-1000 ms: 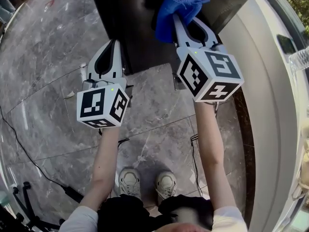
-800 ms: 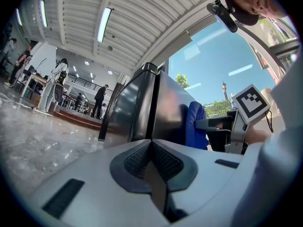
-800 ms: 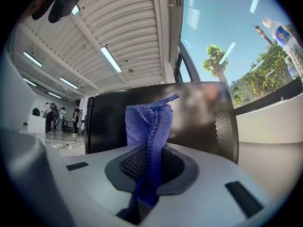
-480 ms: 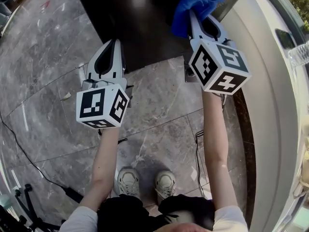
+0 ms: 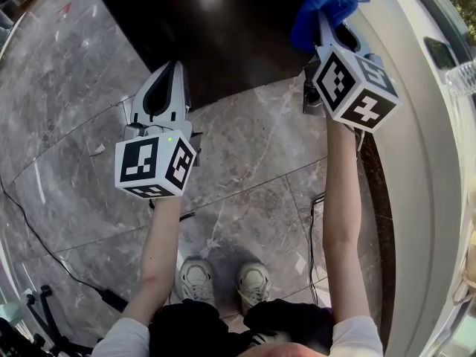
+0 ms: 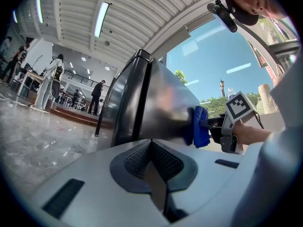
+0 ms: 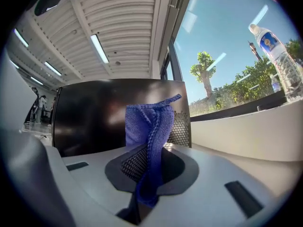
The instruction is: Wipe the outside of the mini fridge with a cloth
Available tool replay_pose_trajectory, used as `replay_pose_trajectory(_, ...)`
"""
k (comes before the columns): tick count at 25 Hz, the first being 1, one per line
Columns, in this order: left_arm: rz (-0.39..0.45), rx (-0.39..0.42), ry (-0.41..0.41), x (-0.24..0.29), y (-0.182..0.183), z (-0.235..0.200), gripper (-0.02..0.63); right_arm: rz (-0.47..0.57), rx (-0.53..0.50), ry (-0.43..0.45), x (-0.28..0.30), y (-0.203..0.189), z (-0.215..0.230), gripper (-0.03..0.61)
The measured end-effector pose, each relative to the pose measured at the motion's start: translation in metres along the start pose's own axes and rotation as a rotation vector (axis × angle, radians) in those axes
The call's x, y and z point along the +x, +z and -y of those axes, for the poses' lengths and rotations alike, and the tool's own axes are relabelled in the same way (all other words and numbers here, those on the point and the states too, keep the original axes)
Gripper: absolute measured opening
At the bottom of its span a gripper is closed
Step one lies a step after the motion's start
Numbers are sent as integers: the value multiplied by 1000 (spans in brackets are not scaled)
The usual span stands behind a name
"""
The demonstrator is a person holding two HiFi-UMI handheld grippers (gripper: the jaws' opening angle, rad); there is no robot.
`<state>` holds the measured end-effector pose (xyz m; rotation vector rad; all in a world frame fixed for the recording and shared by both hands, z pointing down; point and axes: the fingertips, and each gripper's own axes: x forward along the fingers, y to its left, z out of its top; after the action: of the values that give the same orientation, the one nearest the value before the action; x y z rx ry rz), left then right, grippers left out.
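Note:
The black glossy mini fridge (image 5: pixel 201 28) stands on the marble floor; it also fills the right gripper view (image 7: pixel 94 112) and rises ahead in the left gripper view (image 6: pixel 142 103). My right gripper (image 5: pixel 327 17) is shut on a blue cloth (image 5: pixel 321 10), which it presses on the fridge's side near the back right corner. The blue cloth (image 7: pixel 147 141) sticks up between the jaws, and from the left gripper view it (image 6: pixel 200 126) lies flat against the fridge wall. My left gripper (image 5: pixel 165 88) is shut and empty, held just in front of the fridge's front face.
A white sill (image 5: pixel 416 125) runs along the right, with a water bottle (image 7: pixel 279 56) on it. Cables (image 5: pixel 44 236) trail over the grey marble floor (image 5: pixel 245 169). My shoes (image 5: pixel 223 281) are below. People stand far off in the hall (image 6: pixel 52 79).
My right gripper has slid the cloth up and to the right along the fridge's side. The left gripper has stayed almost still.

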<state>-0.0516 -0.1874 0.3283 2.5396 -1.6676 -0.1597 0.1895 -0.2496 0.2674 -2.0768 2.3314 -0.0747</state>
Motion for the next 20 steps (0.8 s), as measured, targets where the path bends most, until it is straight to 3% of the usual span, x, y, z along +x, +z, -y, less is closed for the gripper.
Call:
replay_pose_trajectory(10, -21, -2, -22, 10, -14, 11, 5, -7, -11, -92, 10, -2, 59, 61)
replay_pose_trajectory(20, -21, 4, -19, 14, -19, 17, 5, -1, -31, -120, 11, -3, 83, 61)
